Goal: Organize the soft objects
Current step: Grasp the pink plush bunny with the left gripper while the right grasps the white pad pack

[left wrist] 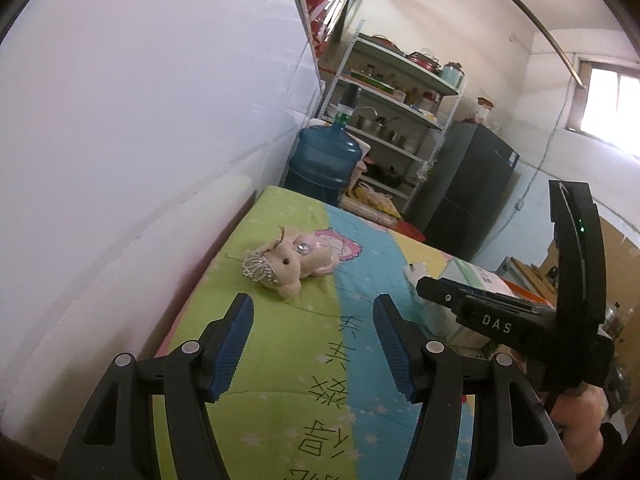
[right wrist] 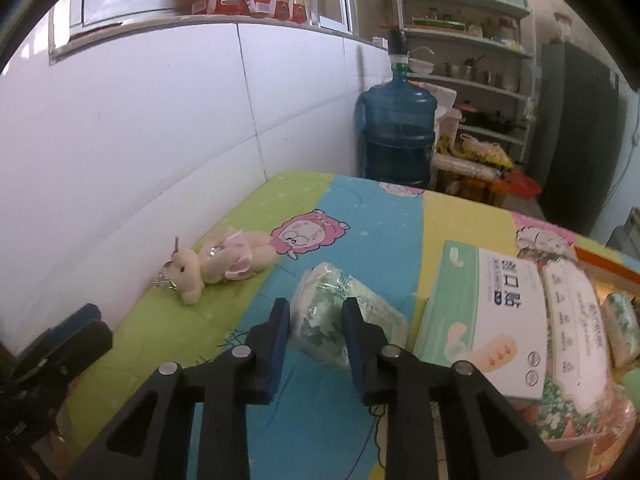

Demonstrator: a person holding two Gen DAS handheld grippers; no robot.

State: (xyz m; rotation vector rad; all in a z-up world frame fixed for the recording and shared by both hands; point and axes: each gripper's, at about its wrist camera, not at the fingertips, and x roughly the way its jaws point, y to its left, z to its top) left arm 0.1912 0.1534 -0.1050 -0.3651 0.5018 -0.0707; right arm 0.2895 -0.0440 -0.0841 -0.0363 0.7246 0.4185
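My two grippers hover over a bright cartoon-print quilt [right wrist: 360, 216] strewn with soft things.

My right gripper [right wrist: 315, 322] has its blue pads set against the two sides of a clear-wrapped tissue pack [right wrist: 320, 300] lying on the quilt's blue stripe; I cannot tell how firmly they press. My left gripper [left wrist: 313, 344] stands wide apart with nothing between its fingers, poised above the quilt's green stripe. A small cream plush toy [right wrist: 216, 264] in a pink skirt lies on the green stripe by the white wall, well apart from the tissue pack. A green and white box [right wrist: 484, 316] sits just beside the pack on its other side.
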